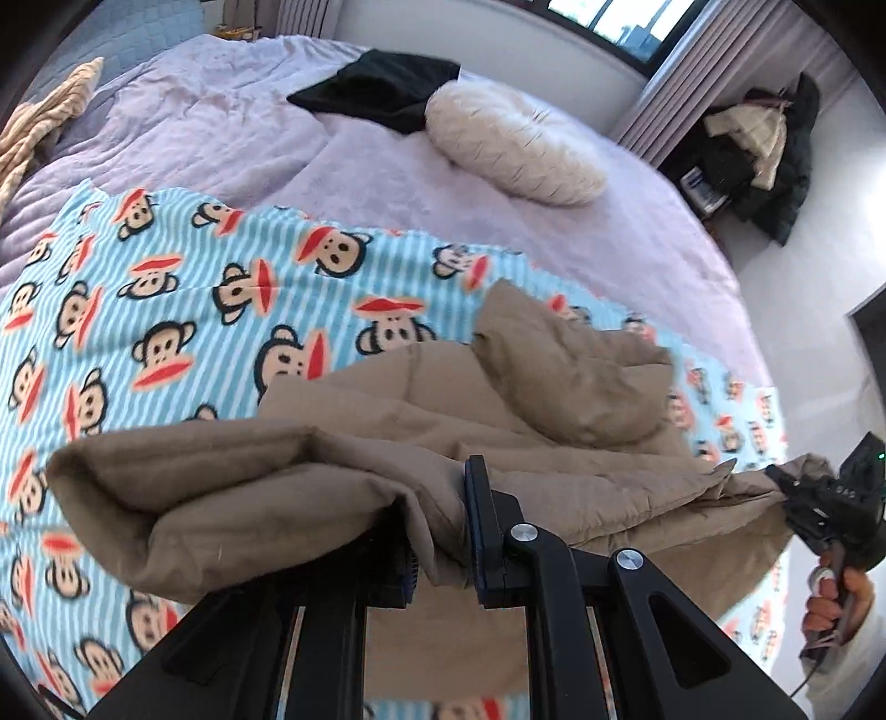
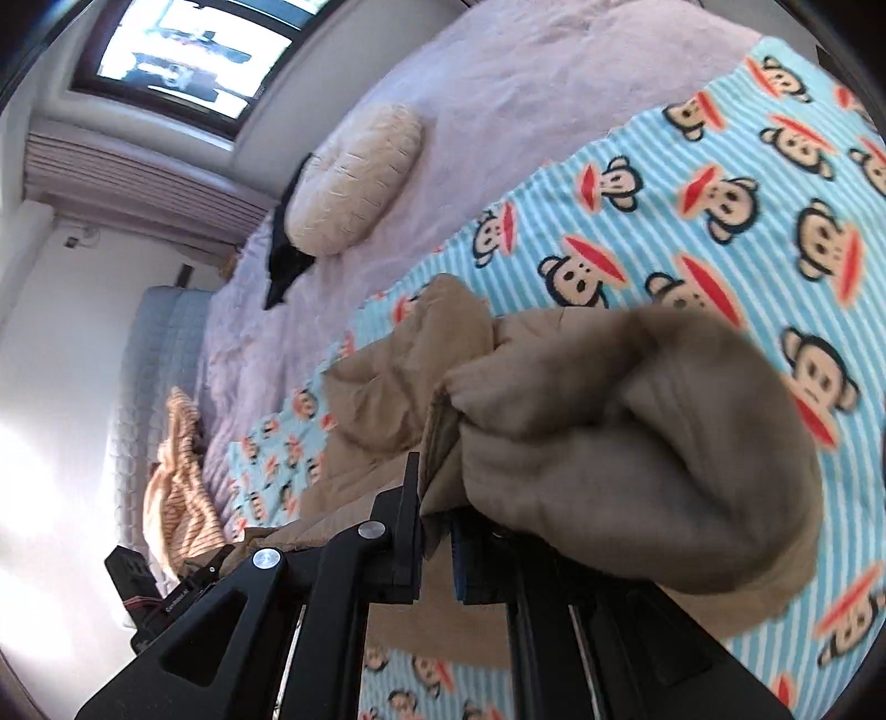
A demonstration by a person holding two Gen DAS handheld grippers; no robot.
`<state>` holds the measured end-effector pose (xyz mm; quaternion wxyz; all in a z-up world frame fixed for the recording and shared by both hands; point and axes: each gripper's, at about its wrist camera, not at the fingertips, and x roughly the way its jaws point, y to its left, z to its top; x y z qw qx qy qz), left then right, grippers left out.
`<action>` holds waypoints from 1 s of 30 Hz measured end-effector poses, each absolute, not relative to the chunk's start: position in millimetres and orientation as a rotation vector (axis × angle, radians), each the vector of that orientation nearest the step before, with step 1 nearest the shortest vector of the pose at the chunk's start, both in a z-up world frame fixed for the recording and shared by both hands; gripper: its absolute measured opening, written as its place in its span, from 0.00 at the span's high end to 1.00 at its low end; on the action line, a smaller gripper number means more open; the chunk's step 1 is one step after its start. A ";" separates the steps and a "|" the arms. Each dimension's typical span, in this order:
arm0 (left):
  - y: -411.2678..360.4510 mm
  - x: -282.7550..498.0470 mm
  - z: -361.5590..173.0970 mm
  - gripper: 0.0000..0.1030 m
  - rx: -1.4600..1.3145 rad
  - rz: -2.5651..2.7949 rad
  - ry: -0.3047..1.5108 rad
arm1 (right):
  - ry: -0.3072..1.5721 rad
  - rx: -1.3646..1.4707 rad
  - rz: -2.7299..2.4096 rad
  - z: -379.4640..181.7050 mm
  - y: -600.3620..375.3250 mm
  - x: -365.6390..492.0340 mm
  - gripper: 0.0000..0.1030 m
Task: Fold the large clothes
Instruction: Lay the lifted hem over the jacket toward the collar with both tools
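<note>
A tan padded garment (image 1: 421,443) lies bunched on a blue striped monkey-print blanket (image 1: 183,310) on the bed. My left gripper (image 1: 443,531) is shut on one edge of the garment, which drapes over its left finger. My right gripper (image 1: 786,487) shows at the right of the left wrist view, shut on the other end and held by a hand. In the right wrist view my right gripper (image 2: 437,531) pinches the tan garment (image 2: 637,432), which bulges over its right finger. The left gripper (image 2: 216,565) shows at lower left of that view.
A lilac bedspread (image 1: 232,144) covers the bed. On it lie a cream round cushion (image 1: 515,144), a black cloth (image 1: 382,88) and a beige striped cloth (image 1: 39,122). Dark clothes are piled (image 1: 758,149) by the curtain. A window (image 2: 188,50) is behind the bed.
</note>
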<state>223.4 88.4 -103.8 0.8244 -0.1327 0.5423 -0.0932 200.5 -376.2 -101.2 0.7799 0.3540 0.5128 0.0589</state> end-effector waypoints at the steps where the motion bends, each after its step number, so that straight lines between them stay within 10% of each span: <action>1: 86.4 228.8 -111.7 0.85 -0.271 -0.199 1.157 | 1.113 0.771 0.120 -112.5 -377.2 208.4 0.92; 13: 80.2 276.7 -175.7 0.82 -0.299 -0.215 1.205 | 1.152 0.883 0.040 -183.7 -393.1 242.2 0.89; 15: 80.9 269.9 -165.4 0.56 -0.279 -0.223 1.187 | 1.165 0.855 0.046 -175.8 -390.8 242.6 0.81; 17: 82.5 259.9 -147.0 0.14 -0.219 -0.216 1.132 | 1.147 0.787 0.064 -156.1 -388.4 239.0 0.48; 18: 83.4 256.6 -139.2 0.10 -0.198 -0.218 1.104 | 1.133 0.761 0.075 -147.8 -388.3 236.9 0.26; 19: 84.1 254.1 -132.5 0.10 -0.178 -0.220 1.084 | 1.114 0.724 0.088 -137.5 -387.6 233.2 0.26; 21: 86.0 253.0 -128.3 0.10 -0.154 -0.223 1.084 | 1.120 0.621 0.090 -124.5 -384.7 227.9 0.31; 24: 84.0 256.2 -144.2 0.22 -0.137 -0.256 1.125 | 1.170 0.459 0.051 -124.8 -380.5 221.1 0.79; 30: 84.8 282.7 -207.5 0.34 -0.090 -0.107 1.152 | 1.200 0.338 -0.084 -172.5 -406.4 231.7 0.94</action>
